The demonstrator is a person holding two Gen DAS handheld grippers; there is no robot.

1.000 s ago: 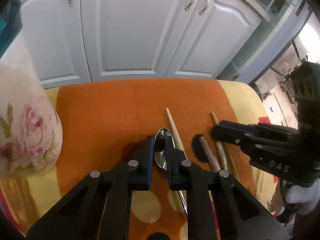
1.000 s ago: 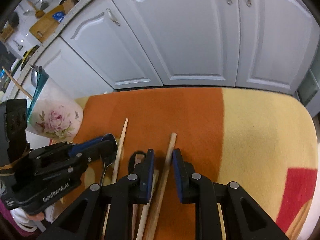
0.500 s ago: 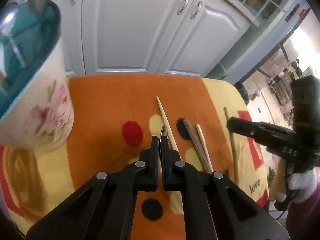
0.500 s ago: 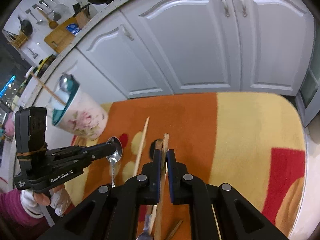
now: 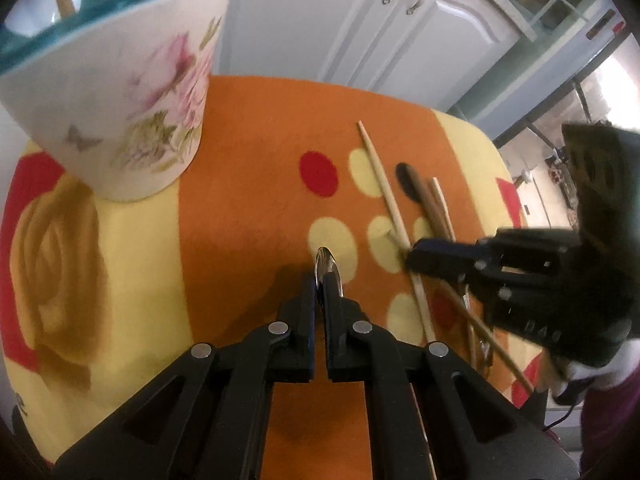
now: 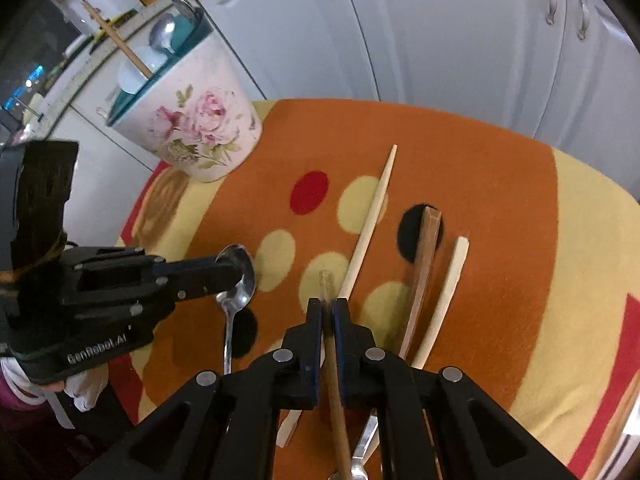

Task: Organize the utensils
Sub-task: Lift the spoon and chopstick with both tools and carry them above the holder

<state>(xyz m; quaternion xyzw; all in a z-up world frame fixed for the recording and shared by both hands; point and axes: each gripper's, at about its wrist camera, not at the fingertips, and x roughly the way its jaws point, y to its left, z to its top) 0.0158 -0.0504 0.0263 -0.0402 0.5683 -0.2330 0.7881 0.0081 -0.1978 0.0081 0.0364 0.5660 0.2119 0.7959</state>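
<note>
My left gripper (image 5: 319,280) is shut on a metal spoon (image 5: 327,265), held above the cloth; the right wrist view shows the spoon (image 6: 237,280) with its handle hanging down from that left gripper (image 6: 234,270). A thin wooden stick (image 6: 334,368) is clamped in my right gripper (image 6: 327,304), which is shut on it. From the left wrist view the right gripper (image 5: 414,256) hovers over the loose sticks. A flowered holder with a teal rim (image 5: 120,80) (image 6: 188,120) stands at the left with a spoon and a stick in it.
On the orange and yellow spotted cloth (image 6: 500,200) lie a pale chopstick (image 6: 370,224), a dark wooden stick (image 6: 422,268) and a pale flat stick (image 6: 444,300). White cabinet doors (image 6: 440,32) stand behind the table. A gloved hand (image 6: 84,392) holds the left gripper.
Both grippers closed on their utensils and lifted them off the cloth. Both have moved left toward the flowered holder, which now looms large in the left wrist view.
</note>
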